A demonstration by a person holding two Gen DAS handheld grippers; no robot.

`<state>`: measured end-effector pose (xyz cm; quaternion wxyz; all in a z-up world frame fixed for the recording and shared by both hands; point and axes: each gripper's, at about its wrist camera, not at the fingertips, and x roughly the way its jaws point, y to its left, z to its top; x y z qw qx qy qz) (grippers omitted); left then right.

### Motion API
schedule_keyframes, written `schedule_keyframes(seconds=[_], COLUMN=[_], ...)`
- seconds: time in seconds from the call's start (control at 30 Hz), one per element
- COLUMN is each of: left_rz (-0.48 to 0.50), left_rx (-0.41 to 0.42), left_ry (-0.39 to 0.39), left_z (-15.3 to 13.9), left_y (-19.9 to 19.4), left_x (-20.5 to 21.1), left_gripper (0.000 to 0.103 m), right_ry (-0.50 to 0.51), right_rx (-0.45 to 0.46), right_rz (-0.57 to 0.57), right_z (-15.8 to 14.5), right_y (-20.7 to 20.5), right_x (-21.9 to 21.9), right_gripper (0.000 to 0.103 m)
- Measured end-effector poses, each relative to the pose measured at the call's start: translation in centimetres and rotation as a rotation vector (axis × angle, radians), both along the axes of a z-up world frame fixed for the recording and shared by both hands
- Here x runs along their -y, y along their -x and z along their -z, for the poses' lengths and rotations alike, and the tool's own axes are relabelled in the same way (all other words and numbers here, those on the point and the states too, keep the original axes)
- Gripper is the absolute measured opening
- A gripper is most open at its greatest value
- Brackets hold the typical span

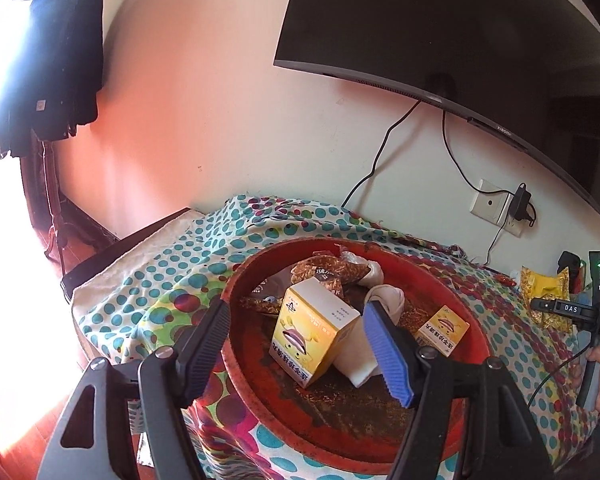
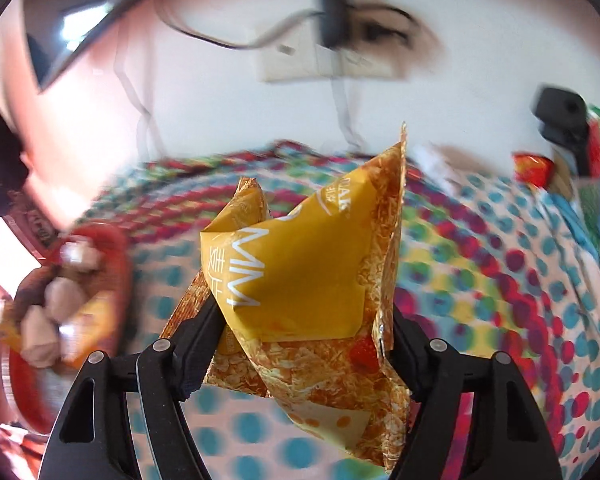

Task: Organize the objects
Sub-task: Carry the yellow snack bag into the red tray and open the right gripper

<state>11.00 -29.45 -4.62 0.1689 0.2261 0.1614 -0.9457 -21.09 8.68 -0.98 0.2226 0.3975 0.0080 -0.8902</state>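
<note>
A: Between the right claw [image 2: 304,340] pads, low in the frame, a yellow snack packet [image 2: 312,280] is pinched, lifted off the dotted cloth [image 2: 500,280].

B: Keep the squeeze; carry it left to the red basin [image 1: 260,380].

A: Left claw [image 1: 296,344] hangs wide, empty, over the yellow box [image 1: 308,336] there.

B: Then drop beside it, I'd say.

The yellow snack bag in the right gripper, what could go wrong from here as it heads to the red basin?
1. The right gripper pinches the yellow snack bag only at its crumpled lower part, so the bag could slip out or tear.
2. The red basin already holds a leaning yellow box, wrappers and white rolls; a dropped bag might tip the box or slide off the pile.
3. The open left gripper hovers over the basin and could get in the way.
</note>
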Motion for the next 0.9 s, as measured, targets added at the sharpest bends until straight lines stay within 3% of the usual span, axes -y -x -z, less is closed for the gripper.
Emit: schedule_keyframes(seconds=[0.13,0.3,0.57,0.7,0.9], left_rz=[-0.004,-0.037,-0.067,-0.076,-0.075], left_rx=[-0.02,-0.002,-0.041,-0.051,-0.049], left_ry=[-0.058,-0.015,-0.133,-0.164,-0.157], left_z=[0.1,0.1,0.2,0.3,0.2], left_y=[-0.3,-0.4,-1.2,-1.5,-1.3], left_x=[0.7,1.1,3.0,3.5,3.2], left_gripper=[0.071,0.071,0.071,0.071,0.071], right_ry=[0.024,0.015,-0.019,-0.045,-0.05], right_rx=[-0.004,0.005,0.054,0.074,0.093], right_rz=[-0.124,-0.272,-0.428,-0.464,-0.43], right_z=[-1.7,-1.9,-0.4,1.1,2.3], right_y=[-2.5,-6.2,-10.2,-11.3,-10.2], right_x=[5.1,11.4,18.8,21.3,23.9], right_gripper=[0.072,0.072,0.072,0.072,0.072])
